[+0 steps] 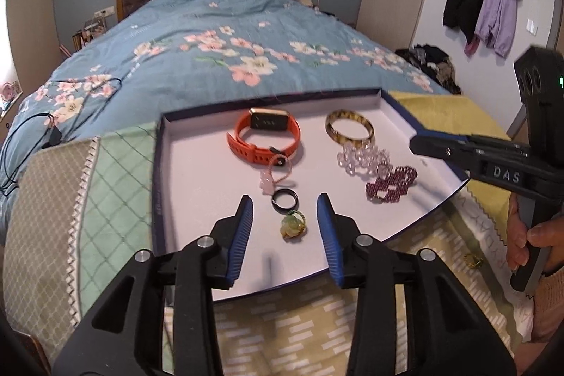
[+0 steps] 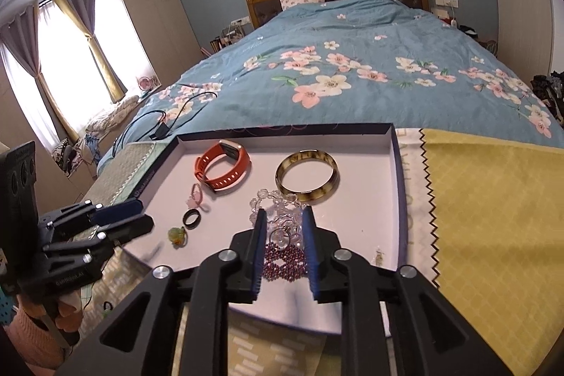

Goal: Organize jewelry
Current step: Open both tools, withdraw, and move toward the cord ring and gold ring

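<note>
A shallow white box lid with dark blue walls (image 1: 160, 164) (image 2: 396, 164) lies on cloths at the foot of the bed. In it lie an orange watch (image 1: 264, 138) (image 2: 224, 166), a tortoiseshell bangle (image 1: 349, 129) (image 2: 306, 177), a clear bead bracelet (image 1: 359, 157) (image 2: 268, 199), a garnet bead bracelet (image 1: 391, 184) (image 2: 283, 261), a pink charm bracelet (image 1: 271, 177) (image 2: 195, 194), a black ring (image 1: 284, 199) (image 2: 192, 219) and a green jade ring (image 1: 292, 226) (image 2: 176, 235). My left gripper (image 1: 284, 207) is open, its fingers flanking the black ring and jade ring. My right gripper (image 2: 283, 221) is open over the bead bracelets and a thin ring (image 2: 280, 236).
A small earring (image 2: 379, 256) lies near the lid's right wall. A gold ring (image 1: 474, 259) lies on the patterned cloth outside the lid. A yellow cloth (image 2: 493, 217) is to the right, a green checked cloth (image 1: 116, 182) to the left. A black cable (image 1: 53, 129) lies on the blue quilt.
</note>
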A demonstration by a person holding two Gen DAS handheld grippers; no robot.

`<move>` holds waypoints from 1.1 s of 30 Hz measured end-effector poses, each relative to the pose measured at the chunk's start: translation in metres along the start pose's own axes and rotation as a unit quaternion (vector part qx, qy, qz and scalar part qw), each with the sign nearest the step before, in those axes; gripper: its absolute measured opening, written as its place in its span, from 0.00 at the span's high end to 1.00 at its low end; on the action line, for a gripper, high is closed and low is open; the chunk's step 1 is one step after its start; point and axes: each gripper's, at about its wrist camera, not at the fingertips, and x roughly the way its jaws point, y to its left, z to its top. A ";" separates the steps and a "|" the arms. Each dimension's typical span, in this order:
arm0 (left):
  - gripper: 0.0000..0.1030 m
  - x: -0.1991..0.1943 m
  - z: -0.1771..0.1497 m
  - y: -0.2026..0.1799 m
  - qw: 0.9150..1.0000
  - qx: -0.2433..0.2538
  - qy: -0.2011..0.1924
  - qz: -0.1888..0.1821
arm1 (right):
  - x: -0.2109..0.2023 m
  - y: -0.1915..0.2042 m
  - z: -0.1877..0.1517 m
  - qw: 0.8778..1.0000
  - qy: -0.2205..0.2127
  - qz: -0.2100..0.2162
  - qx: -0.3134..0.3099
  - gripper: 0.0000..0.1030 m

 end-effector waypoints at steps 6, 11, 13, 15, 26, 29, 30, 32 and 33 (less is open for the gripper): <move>0.60 -0.040 -0.007 0.009 1.000 0.002 -0.030 0.007 | -0.024 0.002 -0.006 1.000 -0.017 0.004 -0.007 0.70; 0.60 -0.062 -0.027 0.015 1.000 0.004 -0.030 0.001 | -0.041 0.004 -0.019 1.000 -0.020 0.002 -0.016 0.61; 0.59 -0.069 -0.039 0.017 1.000 0.003 -0.024 -0.001 | -0.045 0.004 -0.026 1.000 -0.017 0.001 -0.019 0.60; 0.59 -0.072 -0.048 0.017 1.000 0.006 -0.017 -0.003 | -0.050 0.004 -0.036 1.000 -0.015 -0.007 -0.023 0.59; 0.53 -0.082 -0.093 0.006 0.999 0.027 0.016 -0.014 | -0.065 0.000 -0.092 0.999 0.037 -0.023 -0.028 0.54; 0.53 -0.082 -0.099 0.000 0.999 0.033 0.024 -0.016 | -0.064 0.003 -0.102 0.998 0.047 -0.022 -0.027 0.54; 0.53 -0.081 -0.101 -0.001 0.999 0.034 0.027 -0.018 | -0.063 0.003 -0.105 0.998 0.050 -0.021 -0.025 0.54; 0.53 -0.081 -0.105 -0.003 0.999 0.034 0.033 -0.020 | -0.062 0.005 -0.108 0.998 0.051 -0.020 -0.022 0.54; 0.53 -0.081 -0.107 -0.004 0.999 0.034 0.036 -0.021 | -0.062 0.006 -0.110 0.998 0.052 -0.019 -0.020 0.54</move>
